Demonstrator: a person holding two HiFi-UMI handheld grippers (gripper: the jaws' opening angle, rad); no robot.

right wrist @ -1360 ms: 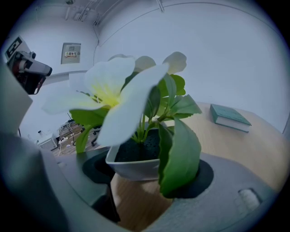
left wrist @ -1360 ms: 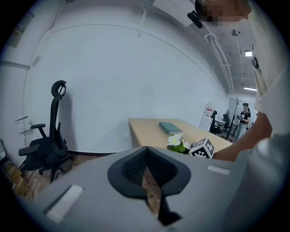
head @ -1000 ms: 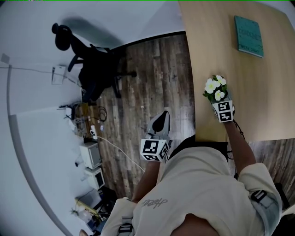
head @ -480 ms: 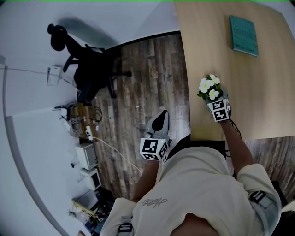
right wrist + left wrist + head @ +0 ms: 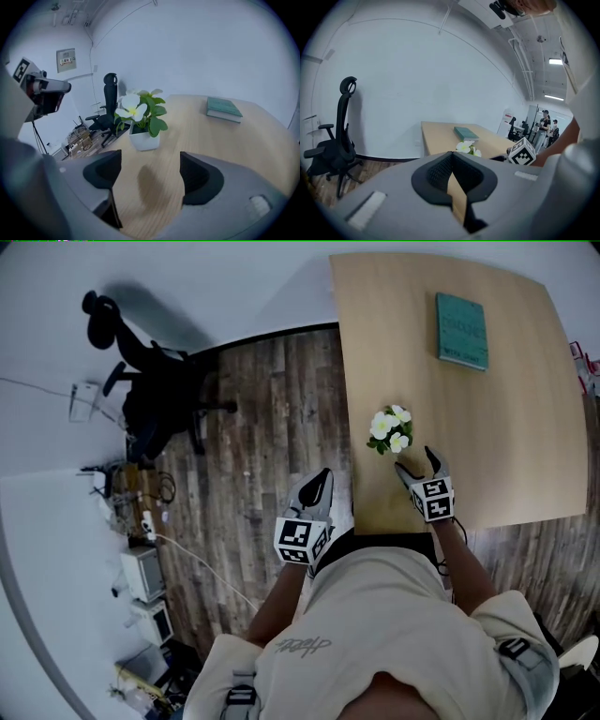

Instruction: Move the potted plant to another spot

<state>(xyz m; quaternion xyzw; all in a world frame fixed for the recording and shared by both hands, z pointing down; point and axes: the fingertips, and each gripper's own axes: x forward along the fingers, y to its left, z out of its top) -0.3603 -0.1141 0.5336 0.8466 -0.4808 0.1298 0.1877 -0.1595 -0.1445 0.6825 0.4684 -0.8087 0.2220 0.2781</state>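
The potted plant (image 5: 390,429), white flowers and green leaves in a small white pot (image 5: 140,123), stands upright on the wooden table (image 5: 506,427) near its left edge. My right gripper (image 5: 414,461) sits just behind it, toward the table's front edge. Its jaws have just been opening and now stand wide apart with nothing between them (image 5: 150,176). The pot is a short way ahead of the fingertips, not touching them. My left gripper (image 5: 322,479) hangs over the floor left of the table, its jaws together and empty (image 5: 452,180). The plant's flowers (image 5: 466,148) show past it.
A teal book (image 5: 462,330) lies at the far side of the table. A black office chair (image 5: 141,390) stands on the wooden floor to the left, by the white wall. Computers and cables (image 5: 141,568) clutter the floor at the lower left. People stand far off (image 5: 544,126).
The right gripper has let go of the pot and drawn back toward the table's front edge, jaws spread. The plant stays standing on the table. The left gripper shifted slightly.
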